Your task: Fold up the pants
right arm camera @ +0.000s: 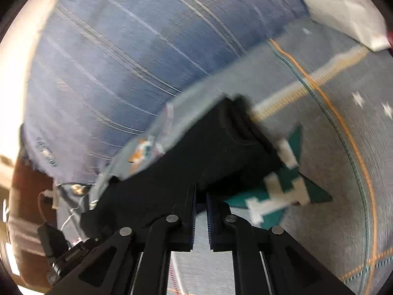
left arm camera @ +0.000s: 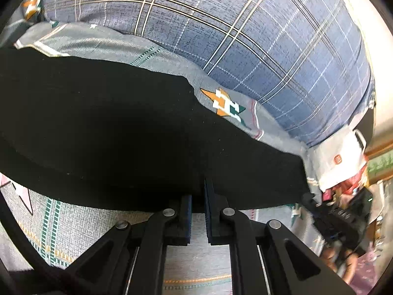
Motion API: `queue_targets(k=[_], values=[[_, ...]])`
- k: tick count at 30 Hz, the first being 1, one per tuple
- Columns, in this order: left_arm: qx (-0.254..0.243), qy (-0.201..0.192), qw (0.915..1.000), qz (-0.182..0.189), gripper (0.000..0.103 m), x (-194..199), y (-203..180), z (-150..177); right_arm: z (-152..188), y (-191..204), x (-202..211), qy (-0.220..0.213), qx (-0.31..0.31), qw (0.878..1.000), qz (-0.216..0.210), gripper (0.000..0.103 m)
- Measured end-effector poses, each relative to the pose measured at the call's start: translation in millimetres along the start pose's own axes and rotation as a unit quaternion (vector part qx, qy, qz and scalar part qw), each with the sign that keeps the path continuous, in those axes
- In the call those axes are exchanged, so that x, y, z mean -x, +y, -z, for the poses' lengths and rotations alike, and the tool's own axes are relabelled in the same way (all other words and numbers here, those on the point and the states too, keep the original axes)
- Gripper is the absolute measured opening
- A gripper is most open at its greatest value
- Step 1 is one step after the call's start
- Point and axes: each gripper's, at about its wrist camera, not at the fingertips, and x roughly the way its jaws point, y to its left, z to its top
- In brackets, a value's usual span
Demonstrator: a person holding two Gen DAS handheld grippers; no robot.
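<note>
The black pants (left arm camera: 118, 127) hang stretched across the left wrist view, lifted above the grey patterned bedsheet (left arm camera: 73, 226). My left gripper (left arm camera: 197, 196) is shut on the pants' lower edge. In the blurred right wrist view the black pants (right arm camera: 208, 152) run up and away from my right gripper (right arm camera: 201, 204), which is shut on their near edge. The other gripper (left arm camera: 334, 218) shows at the right edge of the left wrist view.
A blue plaid quilt (left arm camera: 245, 36) lies behind the pants, also in the right wrist view (right arm camera: 110, 61). A white bag (left arm camera: 336, 159) sits at the bed's far corner. The sheet (right arm camera: 343, 147) carries teal and orange star prints.
</note>
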Motion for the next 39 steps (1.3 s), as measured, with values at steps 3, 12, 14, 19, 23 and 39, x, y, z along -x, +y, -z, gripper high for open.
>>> queue_targets(k=[3,12,14,19,23,39], values=[[-0.013,0.016,0.9998,-0.002,0.009,-9.4,4.3,4.8,-4.9,-4.4,17.3,-0.033,-0.001,0.999,0.022,0.008],[-0.042,-0.012,0.9986,0.03,0.068,28.9,10.4,13.8,-11.2,18.8,65.1,-0.127,0.026,0.991,-0.045,0.012],[-0.044,-0.016,0.9983,0.033,0.068,40.3,12.7,9.3,-8.9,30.6,70.0,-0.142,0.047,0.987,-0.058,0.042],[-0.009,-0.037,0.9993,0.003,0.068,71.3,51.1,-19.1,-2.1,43.0,56.4,-0.127,0.056,0.987,-0.083,0.091],[0.005,-0.073,0.9969,-0.028,0.068,93.2,92.2,-27.8,9.9,56.4,35.9,-0.089,0.072,0.986,-0.122,0.091],[0.196,-0.12,0.9724,-0.037,0.068,129.1,230.0,-55.7,141.3,236.9,-109.6,0.094,0.364,0.918,-0.127,0.071]])
